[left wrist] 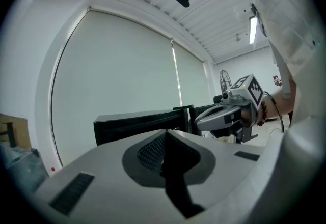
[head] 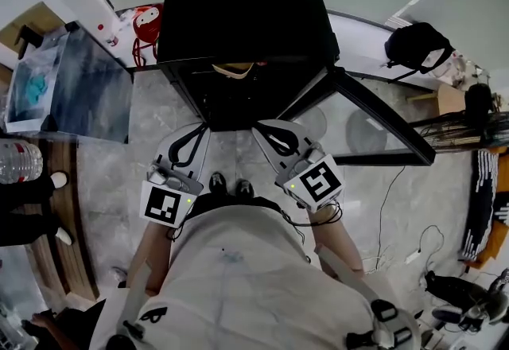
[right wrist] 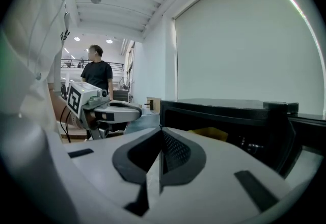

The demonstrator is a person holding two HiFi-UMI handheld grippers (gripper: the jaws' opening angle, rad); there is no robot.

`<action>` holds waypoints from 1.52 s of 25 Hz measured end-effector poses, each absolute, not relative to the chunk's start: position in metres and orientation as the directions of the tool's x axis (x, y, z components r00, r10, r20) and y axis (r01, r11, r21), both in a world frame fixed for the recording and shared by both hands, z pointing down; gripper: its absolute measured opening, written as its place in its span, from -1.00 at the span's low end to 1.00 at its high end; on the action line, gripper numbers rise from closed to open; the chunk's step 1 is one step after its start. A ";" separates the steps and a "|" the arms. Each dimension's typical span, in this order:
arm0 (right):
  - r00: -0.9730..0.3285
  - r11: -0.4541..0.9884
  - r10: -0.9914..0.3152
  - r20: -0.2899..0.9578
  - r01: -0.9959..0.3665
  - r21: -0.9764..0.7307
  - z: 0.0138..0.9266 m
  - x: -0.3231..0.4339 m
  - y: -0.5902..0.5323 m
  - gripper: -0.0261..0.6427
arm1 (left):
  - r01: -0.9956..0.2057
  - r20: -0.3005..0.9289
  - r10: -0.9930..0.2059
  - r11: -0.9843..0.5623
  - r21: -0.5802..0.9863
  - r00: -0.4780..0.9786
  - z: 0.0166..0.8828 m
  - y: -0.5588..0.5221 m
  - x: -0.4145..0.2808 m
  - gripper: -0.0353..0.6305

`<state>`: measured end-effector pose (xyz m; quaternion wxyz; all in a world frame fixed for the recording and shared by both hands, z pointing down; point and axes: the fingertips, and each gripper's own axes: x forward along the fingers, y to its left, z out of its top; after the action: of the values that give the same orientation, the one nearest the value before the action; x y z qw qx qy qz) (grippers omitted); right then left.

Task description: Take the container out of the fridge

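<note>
A black fridge stands on the floor ahead of me, its glass door swung open to the right. Inside lies a container with a tan rim; it shows as a yellow shape in the right gripper view. My left gripper and right gripper hover side by side just in front of the opening, both short of the container. The left gripper's jaws are shut with nothing between them, and so are the right gripper's jaws.
A glass-topped cabinet stands at the left, with a water bottle beside it. A black bag and cables lie at the right. A person in black stands in the background.
</note>
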<state>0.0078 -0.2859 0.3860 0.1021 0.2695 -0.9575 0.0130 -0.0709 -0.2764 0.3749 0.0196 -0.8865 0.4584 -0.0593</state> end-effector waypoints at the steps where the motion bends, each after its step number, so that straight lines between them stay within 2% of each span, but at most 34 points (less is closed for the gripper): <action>1: -0.833 0.854 -0.514 0.204 -0.519 0.035 0.386 0.007 -0.287 -0.88 | -0.812 0.086 -0.816 -0.578 -0.087 0.572 0.375 -0.278 -0.073 -0.87; 5: -0.819 0.840 -0.537 0.204 -0.542 0.038 0.386 0.010 -0.292 -0.87 | -0.812 0.084 -0.817 -0.577 -0.087 0.571 0.377 -0.282 -0.078 -0.87; 6: -0.809 0.833 -0.548 0.213 -0.552 0.044 0.387 0.010 -0.294 -0.73 | -0.812 0.087 -0.816 -0.578 -0.088 0.571 0.377 -0.283 -0.079 -0.87; 7: -0.796 0.825 -0.558 0.235 -0.561 0.062 0.390 0.010 -0.296 -0.19 | -0.810 0.089 -0.815 -0.579 -0.088 0.573 0.378 -0.283 -0.079 -0.87; 9: -0.755 0.814 -0.579 0.309 -0.556 0.168 0.400 0.009 -0.298 -0.04 | -0.808 0.091 -0.812 -0.583 -0.085 0.577 0.379 -0.283 -0.079 -0.87; 11: -0.720 0.812 -0.583 0.375 -0.514 0.276 0.409 0.005 -0.297 -0.03 | -0.805 0.092 -0.809 -0.587 -0.084 0.580 0.379 -0.282 -0.078 -0.87; 15: -0.728 0.825 -0.565 0.388 -0.495 0.273 0.409 -0.003 -0.295 -0.03 | -0.809 0.093 -0.812 -0.582 -0.082 0.576 0.380 -0.283 -0.082 -0.87; 17: -0.692 0.813 -0.580 0.430 -0.462 0.354 0.415 -0.004 -0.296 -0.03 | -0.813 0.092 -0.816 -0.577 -0.081 0.570 0.380 -0.283 -0.085 -0.87; 19: -0.624 0.777 -0.615 0.482 -0.373 0.507 0.422 -0.005 -0.301 -0.03 | -0.819 0.090 -0.823 -0.568 -0.081 0.561 0.380 -0.283 -0.089 -0.87; 21: -0.528 0.705 -0.668 0.524 -0.226 0.672 0.432 -0.005 -0.309 -0.03 | -0.825 0.091 -0.829 -0.559 -0.083 0.552 0.381 -0.283 -0.093 -0.87; 23: -0.445 0.639 -0.709 0.546 -0.078 0.766 0.442 -0.007 -0.319 -0.03 | -0.831 0.095 -0.834 -0.550 -0.085 0.543 0.383 -0.282 -0.096 -0.87; 25: -0.399 0.611 -0.725 0.562 0.005 0.791 0.453 -0.011 -0.327 -0.03 | -0.835 0.093 -0.837 -0.546 -0.076 0.539 0.383 -0.280 -0.099 -0.87; 27: -0.373 0.614 -0.725 0.579 0.032 0.789 0.463 -0.015 -0.335 -0.03 | -0.839 0.080 -0.838 -0.543 -0.037 0.539 0.381 -0.278 -0.103 -0.87; 38: -0.269 0.668 -0.717 0.643 0.000 0.744 0.506 -0.033 -0.415 -0.03 | -0.872 0.070 -0.872 -0.487 -0.035 0.484 0.382 -0.268 -0.132 -0.87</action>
<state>-0.0332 -0.4148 0.5062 0.5520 0.2465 -0.7274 -0.3246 -0.1323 -0.2684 0.3817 -0.0024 -0.8615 0.5062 -0.0392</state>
